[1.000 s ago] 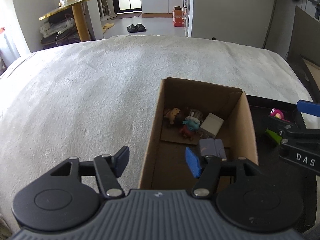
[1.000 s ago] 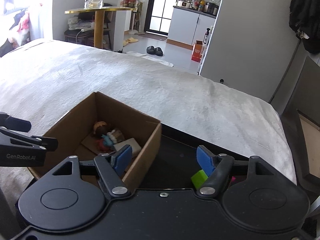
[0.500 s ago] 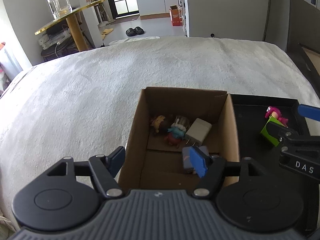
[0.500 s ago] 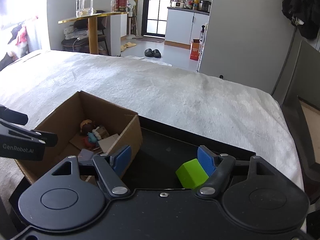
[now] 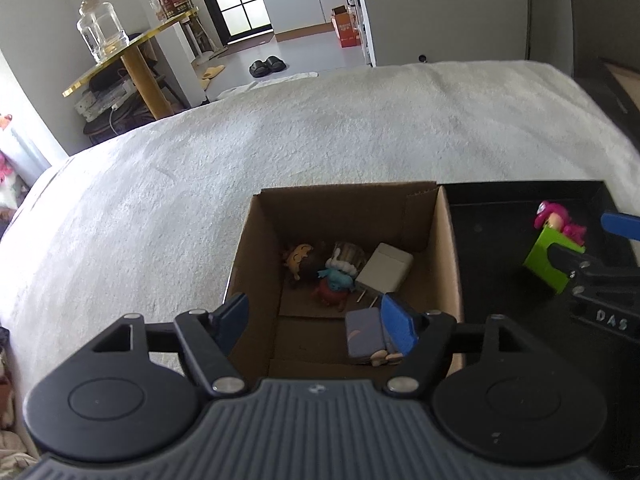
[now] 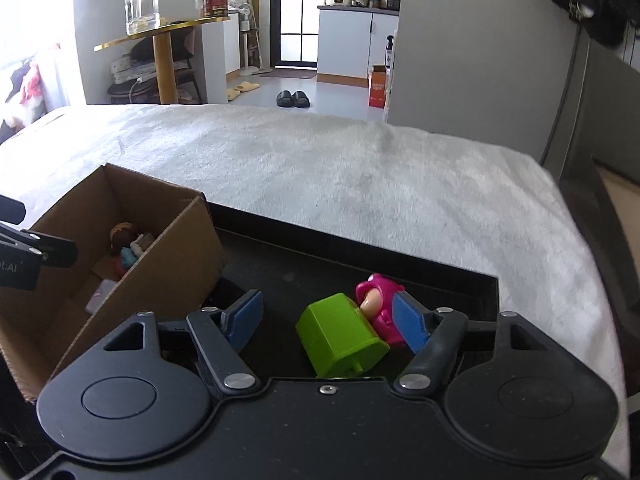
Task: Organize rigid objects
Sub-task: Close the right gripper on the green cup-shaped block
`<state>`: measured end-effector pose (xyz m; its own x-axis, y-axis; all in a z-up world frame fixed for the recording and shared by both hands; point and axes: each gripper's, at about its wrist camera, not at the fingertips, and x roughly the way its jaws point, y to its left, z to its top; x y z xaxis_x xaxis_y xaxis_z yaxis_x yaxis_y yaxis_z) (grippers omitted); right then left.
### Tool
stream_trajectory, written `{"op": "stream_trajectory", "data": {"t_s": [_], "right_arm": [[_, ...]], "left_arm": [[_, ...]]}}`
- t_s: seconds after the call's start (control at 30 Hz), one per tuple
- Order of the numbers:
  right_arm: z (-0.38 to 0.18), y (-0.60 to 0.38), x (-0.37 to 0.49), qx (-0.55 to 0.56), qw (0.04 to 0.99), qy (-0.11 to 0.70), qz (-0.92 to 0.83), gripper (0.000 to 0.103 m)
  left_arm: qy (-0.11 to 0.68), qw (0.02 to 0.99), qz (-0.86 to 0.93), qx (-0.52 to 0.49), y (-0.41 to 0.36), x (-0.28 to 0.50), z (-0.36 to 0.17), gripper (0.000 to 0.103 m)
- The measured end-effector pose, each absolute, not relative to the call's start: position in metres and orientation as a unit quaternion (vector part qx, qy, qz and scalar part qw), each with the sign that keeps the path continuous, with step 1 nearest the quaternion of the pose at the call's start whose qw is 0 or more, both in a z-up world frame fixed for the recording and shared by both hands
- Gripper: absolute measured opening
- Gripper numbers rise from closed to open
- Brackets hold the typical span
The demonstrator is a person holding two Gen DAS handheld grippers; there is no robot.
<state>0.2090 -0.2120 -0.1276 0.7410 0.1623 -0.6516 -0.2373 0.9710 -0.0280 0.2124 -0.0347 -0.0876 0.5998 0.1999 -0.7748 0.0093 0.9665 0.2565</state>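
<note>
A cardboard box stands on the white blanket and holds small figures, a white charger and a purple block. My left gripper is open and empty above the box's near end. To the right lies a black tray with a green block and a pink figure touching it. My right gripper is open above the tray, its jaws on either side of the green block and pink figure. The green block also shows in the left wrist view.
The white blanket covers the surface around the box and tray. A dark chair or frame stands at the right edge. Beyond the far edge are a gold side table with a glass jar and slippers on the floor.
Both grippers have pulled back and tilted. The left now looks more squarely over the box. The green block and pink figure have come into full view between the right jaws.
</note>
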Motion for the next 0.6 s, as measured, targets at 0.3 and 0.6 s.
{"op": "stream_trajectory", "data": {"t_s": [0.3, 0.6], "right_arm": [[-0.152, -0.219, 0.218, -0.051, 0.924, 0.359, 0.121, 0.055], [-0.161, -0.221, 0.22, -0.056, 0.92, 0.366, 0.129, 0.04]], "left_arm": [[0.453, 0.878, 0.091, 0.126, -0.034, 0.225, -0.094, 0.073], [0.457, 0.874, 0.083, 0.142, -0.053, 0.224, -0.096, 0.073]]}}
